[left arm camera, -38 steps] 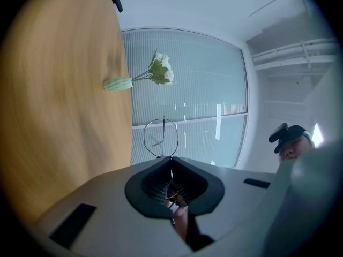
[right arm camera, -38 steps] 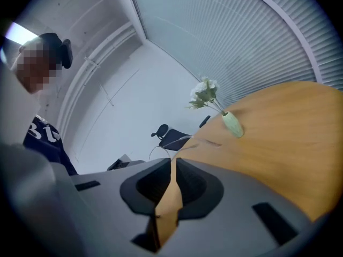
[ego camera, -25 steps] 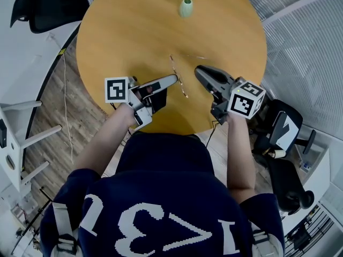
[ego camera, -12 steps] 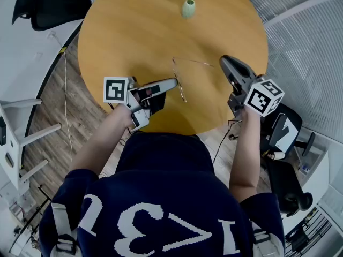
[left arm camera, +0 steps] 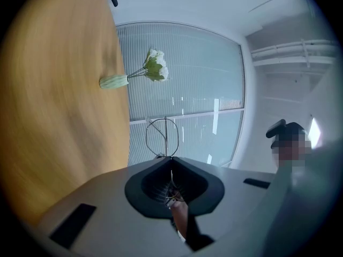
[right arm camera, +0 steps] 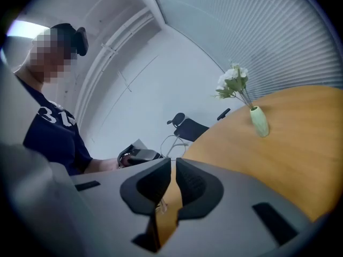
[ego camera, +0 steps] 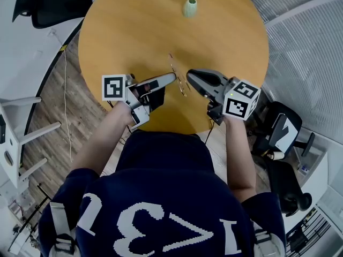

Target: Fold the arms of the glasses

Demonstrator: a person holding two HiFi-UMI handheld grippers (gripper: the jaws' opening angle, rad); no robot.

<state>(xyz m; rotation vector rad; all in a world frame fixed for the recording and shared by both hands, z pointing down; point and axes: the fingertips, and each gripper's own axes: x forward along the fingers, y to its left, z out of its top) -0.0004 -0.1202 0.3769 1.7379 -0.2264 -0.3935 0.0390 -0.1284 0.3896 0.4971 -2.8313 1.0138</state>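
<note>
**Head view:** A person is standing at a round wooden counter (ego camera: pixel 134 31) w/ 1 tool in each hand. A pale green vase (ego camera: pixel 189 8) of white flowers is sitting at the far edge. The wire glasses (ego camera: pixel 175 68) are sitting near the counter's near edge, between the 2 tools. The left tool (ego camera: pixel 172 78) is reaching in from the left and meeting the frame. The right tool (ego camera: pixel 190 76) is pointing at the glasses from the right, tip just beside them. A black office chair (ego camera: pixel 51 7) is standing off to the upper left.

**Left gripper view:** The left tool's jaws are clenching together on the thin wire of the glasses. 1 lens loop (left arm camera: pixel 165 138) is sticking out just past the tips. The counter is filling the left side, w/ the vase (left arm camera: pixel 113 81) and flowers (left arm camera: pixel 156 67) lying beyond.

**Right gripper view:** The right tool's jaws have just been closing and are now standing a narrow slit apart, w/ counter showing thru the gap. A thin pale bit is showing low in the slit. Can't tell whether the pads are touching it. Past the tips, the glasses' wire loop (right arm camera: pixel 170 142) is hanging at the left tool's end (right arm camera: pixel 140 155).
</note>
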